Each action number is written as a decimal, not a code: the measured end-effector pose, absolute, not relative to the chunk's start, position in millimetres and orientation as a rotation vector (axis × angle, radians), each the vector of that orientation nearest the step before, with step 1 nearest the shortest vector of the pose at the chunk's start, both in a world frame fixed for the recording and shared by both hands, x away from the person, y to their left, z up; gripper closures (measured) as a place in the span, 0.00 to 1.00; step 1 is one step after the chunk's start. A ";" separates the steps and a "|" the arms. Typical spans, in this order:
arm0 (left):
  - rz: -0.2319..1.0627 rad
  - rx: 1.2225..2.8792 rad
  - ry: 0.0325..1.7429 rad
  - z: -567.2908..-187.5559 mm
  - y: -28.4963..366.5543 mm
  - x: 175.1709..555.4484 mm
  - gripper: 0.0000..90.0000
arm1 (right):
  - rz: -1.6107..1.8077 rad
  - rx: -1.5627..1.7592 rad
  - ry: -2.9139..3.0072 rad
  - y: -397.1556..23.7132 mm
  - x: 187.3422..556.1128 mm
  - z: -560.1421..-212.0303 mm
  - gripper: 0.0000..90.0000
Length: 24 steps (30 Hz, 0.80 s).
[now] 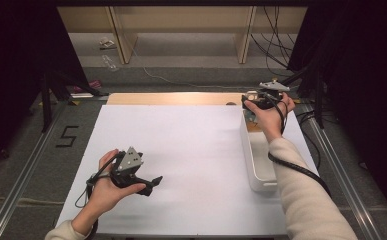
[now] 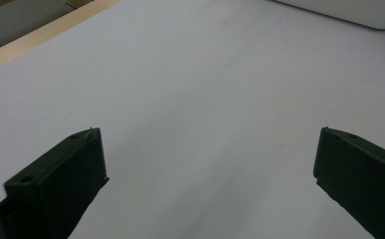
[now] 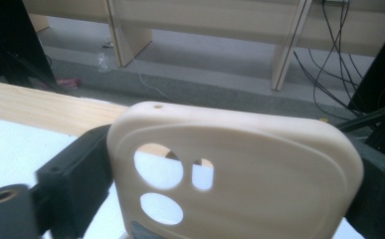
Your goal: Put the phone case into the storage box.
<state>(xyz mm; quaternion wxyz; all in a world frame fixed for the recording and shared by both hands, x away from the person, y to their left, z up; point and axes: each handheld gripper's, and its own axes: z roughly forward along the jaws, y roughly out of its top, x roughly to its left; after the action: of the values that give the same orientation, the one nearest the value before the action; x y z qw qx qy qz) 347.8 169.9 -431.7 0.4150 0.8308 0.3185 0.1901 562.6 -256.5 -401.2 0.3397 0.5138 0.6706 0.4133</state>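
White surface [image 1: 181, 150] w/ wood strip at far edge; grey floor, shelf legs and cables behind. Long white bin [image 1: 255, 160] along surface's right side. Cream phone case [image 3: 235, 174], three camera cut-outs, held upright over bin's far end, just above it, by right gripper [image 1: 253, 102]; fingers [image 3: 75, 169] pinching case by its two side edges, standing wide because case is wide. Left gripper [image 2: 207, 164] low over bare surface, near-left, well apart from bin; fingers [image 2: 65, 174] spread wide, nothing between, touching nothing. Step in hand, by judgement: case lifted out of bin or about to go in; cannot tell which. Next move calls for: steady pinch on slick edges, case kept upright clear of bin wall, then carried toward open middle of surface or lowered into bin; left free to receive or steady.
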 end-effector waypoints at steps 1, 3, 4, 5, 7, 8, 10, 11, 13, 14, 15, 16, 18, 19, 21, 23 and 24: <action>0.477 2.088 0.800 -431.8 170.0 347.8 0.00 | 1.072 1.339 1.743 -256.7 562.7 -401.1 0.07; 0.477 2.087 0.800 -431.8 169.8 347.8 0.00 | 1.083 1.338 1.742 -257.2 563.1 -400.7 0.06; 0.476 2.087 0.799 -431.8 169.8 347.8 0.00 | 1.085 1.336 1.739 -257.2 563.3 -400.3 0.05; 0.476 2.087 0.800 -431.8 169.7 347.8 0.00 | 1.089 1.330 1.741 -257.2 563.4 -399.8 0.04; 0.477 2.087 0.801 -431.8 169.7 347.8 0.00 | 1.085 1.327 1.735 -257.4 563.6 -398.3 0.02; 0.476 2.087 0.800 -431.8 169.7 347.8 0.00 | 1.086 1.326 1.731 -257.6 563.7 -397.3 0.02; 0.477 2.085 0.800 -431.8 169.6 347.8 0.00 | 1.091 1.325 1.723 -257.8 563.8 -395.1 0.02; 0.477 2.085 0.800 -431.8 169.6 347.8 0.00 | 1.092 1.317 1.718 -258.1 564.0 -393.9 0.02; 0.477 2.084 0.800 -431.9 169.5 347.8 0.00 | 1.103 1.316 1.707 -258.2 563.8 -391.7 0.02; 0.477 2.084 0.800 -431.9 169.5 347.8 0.00 | 1.102 1.310 1.705 -258.3 563.7 -390.6 0.02; 0.477 2.084 0.800 -431.9 169.5 347.9 0.00 | 1.107 1.308 1.705 -258.4 563.6 -389.5 0.02; 0.476 2.085 0.801 -431.9 169.5 347.8 0.00 | 1.107 1.305 1.702 -258.7 563.3 -388.4 0.02; 0.477 2.087 0.801 -431.9 169.6 347.8 0.00 | 1.113 1.300 1.695 -259.1 562.8 -385.9 0.02; 0.477 2.085 0.802 -431.9 169.5 347.9 0.00 | 1.113 1.296 1.693 -259.4 562.5 -384.8 0.02; 0.476 2.085 0.800 -431.9 169.4 347.8 0.00 | 1.125 1.293 1.688 -259.7 561.5 -382.8 0.02; 0.476 2.086 0.800 -431.8 169.3 347.8 0.00 | 1.128 1.289 1.679 -259.8 559.9 -381.0 0.03; 0.477 2.083 0.801 -431.8 169.2 347.8 0.00 | 1.130 1.286 1.680 -259.6 558.7 -380.1 0.03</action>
<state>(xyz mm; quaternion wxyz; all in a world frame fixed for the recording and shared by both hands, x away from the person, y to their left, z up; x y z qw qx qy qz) 347.8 169.2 -431.8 0.4168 0.8297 0.3191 0.1899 558.7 -259.6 -380.1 0.3629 0.4994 0.6528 0.4391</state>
